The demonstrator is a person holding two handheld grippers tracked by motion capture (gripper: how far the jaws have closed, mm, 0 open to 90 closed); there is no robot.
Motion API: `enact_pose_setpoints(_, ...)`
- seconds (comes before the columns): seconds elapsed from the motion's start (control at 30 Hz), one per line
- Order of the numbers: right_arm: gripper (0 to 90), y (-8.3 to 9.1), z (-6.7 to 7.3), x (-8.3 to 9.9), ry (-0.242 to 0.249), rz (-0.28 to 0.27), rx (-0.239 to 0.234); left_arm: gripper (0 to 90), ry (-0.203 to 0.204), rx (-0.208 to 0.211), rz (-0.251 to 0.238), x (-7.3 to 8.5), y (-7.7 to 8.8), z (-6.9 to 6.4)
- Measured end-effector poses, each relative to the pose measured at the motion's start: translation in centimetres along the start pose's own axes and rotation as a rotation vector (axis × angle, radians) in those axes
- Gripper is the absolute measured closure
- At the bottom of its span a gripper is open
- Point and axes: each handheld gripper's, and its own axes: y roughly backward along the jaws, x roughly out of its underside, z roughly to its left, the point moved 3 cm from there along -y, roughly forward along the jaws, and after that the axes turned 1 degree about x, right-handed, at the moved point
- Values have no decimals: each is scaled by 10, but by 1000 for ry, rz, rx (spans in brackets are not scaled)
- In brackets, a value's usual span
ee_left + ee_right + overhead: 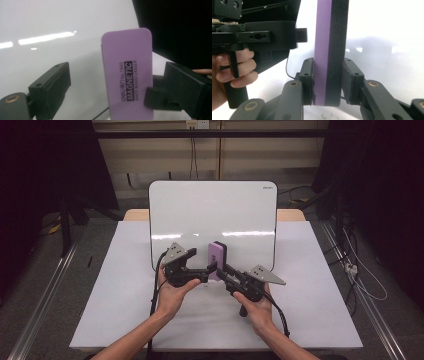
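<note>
A purple magnetic whiteboard eraser (pixel 217 255) with a black felt side stands upright over the lower edge of the whiteboard (pixel 212 210). My right gripper (pixel 328 80) is shut on it, one pad on the purple face (pixel 322 37) and the other on the felt. In the high view the right gripper (pixel 222 270) reaches the eraser from the lower right. My left gripper (pixel 209 268) is level with the eraser at its left, jaws open. Its left finger (pixel 50 90) stands well clear of the eraser's printed face (pixel 127 75).
The white whiteboard lies flat on a pale grey table (pixel 115 290). Dark stands and cables (pixel 360 270) line the floor on both sides. A rail (pixel 40 305) runs along the left.
</note>
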Motion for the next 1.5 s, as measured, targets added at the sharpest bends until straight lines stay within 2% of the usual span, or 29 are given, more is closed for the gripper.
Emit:
enact_pose_setpoints(0.07,655,3,-4,-2,2,1,13,70,-3,-10,-10,-2,3,2)
enact_pose_setpoints(0.17,657,7,-10,-4,14,3,29,32,-42,-19,5,-3,7,4)
enact_pose_setpoints(0.2,657,9,-11,-5,10,4,30,25,-39,-13,6,-3,9,4)
enact_pose_setpoints(0.4,658,23,-21,-10,75,25,61,34,-30,-48,22,0,21,15)
enact_pose_setpoints(0.47,659,27,-24,-12,89,29,72,37,-57,-85,46,3,25,19)
enact_pose_setpoints(0.5,660,29,-25,-14,97,31,76,40,-58,-101,46,4,28,20)
enact_pose_setpoints(0.63,660,36,-27,-18,171,46,115,50,-92,-134,65,11,39,27)
enact_pose_setpoints(0.7,661,40,-29,-20,200,50,137,51,-94,-141,74,15,45,30)
enact_pose_setpoints(0.83,661,47,-35,-22,228,61,173,63,-113,-146,94,20,55,35)
enact_pose_setpoints(0.93,661,52,-38,-24,252,60,182,70,-106,-143,104,23,62,37)
enact_pose_setpoints(1.03,662,56,-39,-27,270,58,194,70,-121,-163,118,26,69,38)
enact_pose_setpoints(1.1,662,58,-41,-29,282,64,206,69,-105,-152,119,29,72,40)
enact_pose_setpoints(1.17,662,60,-42,-31,295,76,225,69,-114,-179,118,33,76,43)
enact_pose_setpoints(1.33,662,64,-47,-34,319,115,267,64,-91,-217,130,40,89,47)
enact_pose_setpoints(1.43,663,65,-51,-36,334,124,293,58,-111,-243,134,43,100,49)
enact_pose_setpoints(1.5,663,66,-53,-37,353,136,320,35,-132,-237,141,47,106,50)
